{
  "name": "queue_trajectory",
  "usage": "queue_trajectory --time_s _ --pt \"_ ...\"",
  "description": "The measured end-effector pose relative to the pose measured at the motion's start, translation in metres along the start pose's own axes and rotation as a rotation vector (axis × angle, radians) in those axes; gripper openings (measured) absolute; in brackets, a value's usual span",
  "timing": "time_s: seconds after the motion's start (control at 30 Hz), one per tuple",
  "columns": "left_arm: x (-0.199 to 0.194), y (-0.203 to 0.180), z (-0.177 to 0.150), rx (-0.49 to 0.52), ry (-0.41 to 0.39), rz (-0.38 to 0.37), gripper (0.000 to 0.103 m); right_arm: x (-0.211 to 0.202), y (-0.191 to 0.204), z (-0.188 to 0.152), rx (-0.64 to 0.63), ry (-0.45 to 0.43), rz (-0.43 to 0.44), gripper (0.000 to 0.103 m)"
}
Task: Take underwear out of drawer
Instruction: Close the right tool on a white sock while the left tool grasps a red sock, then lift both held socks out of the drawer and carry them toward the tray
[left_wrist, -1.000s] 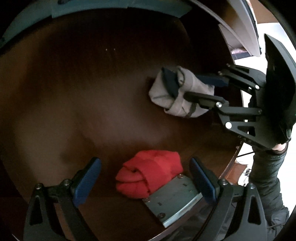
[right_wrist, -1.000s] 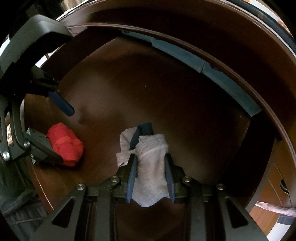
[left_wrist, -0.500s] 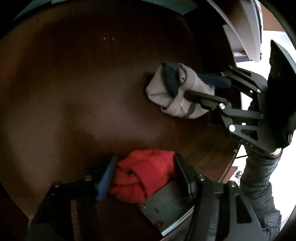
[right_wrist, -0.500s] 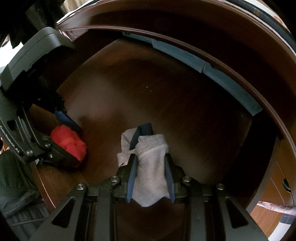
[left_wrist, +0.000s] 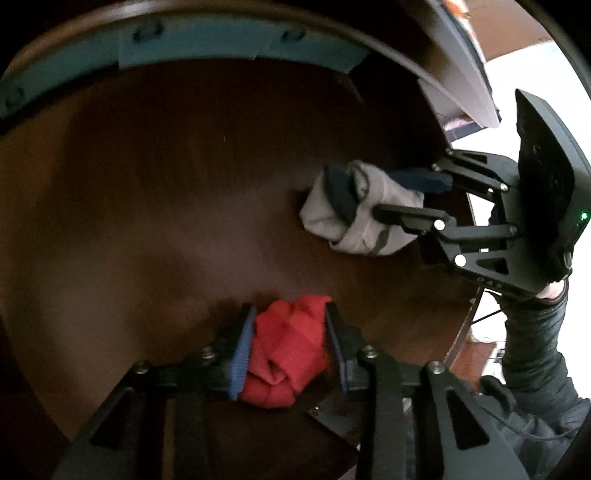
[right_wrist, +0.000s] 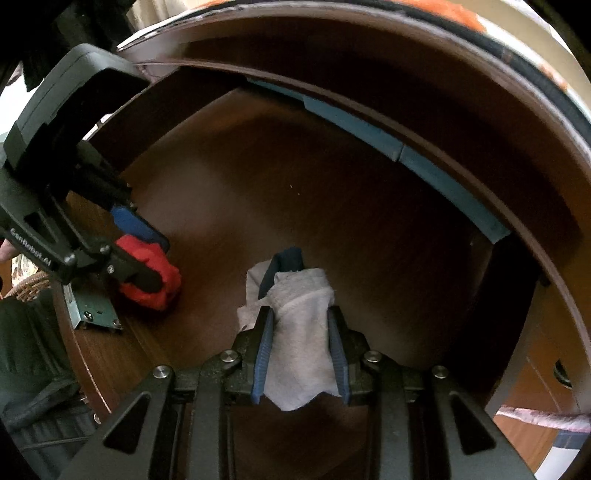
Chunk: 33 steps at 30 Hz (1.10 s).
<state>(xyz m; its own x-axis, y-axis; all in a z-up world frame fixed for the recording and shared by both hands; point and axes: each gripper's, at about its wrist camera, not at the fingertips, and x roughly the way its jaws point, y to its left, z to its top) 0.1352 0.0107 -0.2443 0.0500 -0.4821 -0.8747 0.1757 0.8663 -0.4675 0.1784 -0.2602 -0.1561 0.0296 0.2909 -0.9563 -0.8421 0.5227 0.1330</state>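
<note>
- Both bundles are gripped; the step in hand looks like the lift out of the drawer (right_wrist: 332, 206), which neither has clearly begun
- The left gripper (left_wrist: 290, 345) has its jaws pressed onto the red roll (left_wrist: 288, 354), which fills the gap between the blue pads (left_wrist: 242, 354) and bulges past their tips
- The right gripper (right_wrist: 300, 354) pinches the grey roll (right_wrist: 301, 332) the same way; the cloth runs the whole length between its jaws and a dark blue band (right_wrist: 284, 264) pokes out just beyond the tips
- Both rolls sit low over the brown drawer floor; whether they touch it I cannot tell
- Next move, to my eye: draw each gripper up and back toward the person, jaws kept tight so the soft rolls don't slip or unroll
- Ahead of both sets of jaws the floor is bare up to the back wall, where a blue strip (left_wrist: 240, 40) runs
- Behind the left jaws lie the drawer's front edge and a metal bracket (right_wrist: 94, 314), close under the red roll, so that one should rise before it comes back
- The two grippers are near but apart, the right one off to the right of the left jaws
- Above the back wall a dark edge overhangs, so room is better toward the front
</note>
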Motion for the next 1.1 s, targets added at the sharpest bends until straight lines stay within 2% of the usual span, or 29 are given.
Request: queue_trajectory --time_s 0.1,0.23,0.37,0.57,0.77,0.83,0.9,0.97,1.03,1.1 --pt "-0.009 -0.003 0.0 0.037 -0.055 0.039 0.028 -0.004 0.003 -0.001 -0.001 -0.012 -0.021 0.028" --pt "-0.018 -0.004 -0.003 0.07 -0.105 0.074 0.024 -0.01 0.006 -0.002 0.018 -0.029 -0.001 0.028" --pt "-0.024 -0.004 -0.006 0.081 -0.124 0.062 0.019 -0.01 0.012 -0.002 0.012 -0.031 -0.001 0.023" --pt "-0.034 -0.004 -0.007 0.085 -0.211 0.118 0.018 -0.015 0.011 0.002 0.016 -0.059 -0.003 0.021" --pt "-0.036 0.001 -0.006 0.072 -0.225 0.153 0.019 -0.01 0.015 0.002 0.009 -0.034 0.004 0.021" --pt "-0.034 0.002 -0.004 0.061 -0.212 0.163 0.019 -0.007 0.018 0.002 -0.002 -0.017 0.003 0.025" --pt "-0.03 0.004 -0.002 0.054 -0.189 0.168 0.025 0.004 0.021 0.013 -0.006 0.019 -0.005 0.041" --pt "-0.024 0.002 0.001 0.056 -0.165 0.182 0.031 0.007 0.025 0.016 -0.022 0.031 -0.017 0.052" --pt "-0.02 0.0 0.001 0.062 -0.144 0.197 0.037 0.01 0.029 0.018 -0.04 0.043 -0.034 0.054" --pt "-0.014 -0.003 0.003 0.078 -0.123 0.215 0.038 0.016 0.031 0.021 -0.044 0.063 -0.047 0.054"
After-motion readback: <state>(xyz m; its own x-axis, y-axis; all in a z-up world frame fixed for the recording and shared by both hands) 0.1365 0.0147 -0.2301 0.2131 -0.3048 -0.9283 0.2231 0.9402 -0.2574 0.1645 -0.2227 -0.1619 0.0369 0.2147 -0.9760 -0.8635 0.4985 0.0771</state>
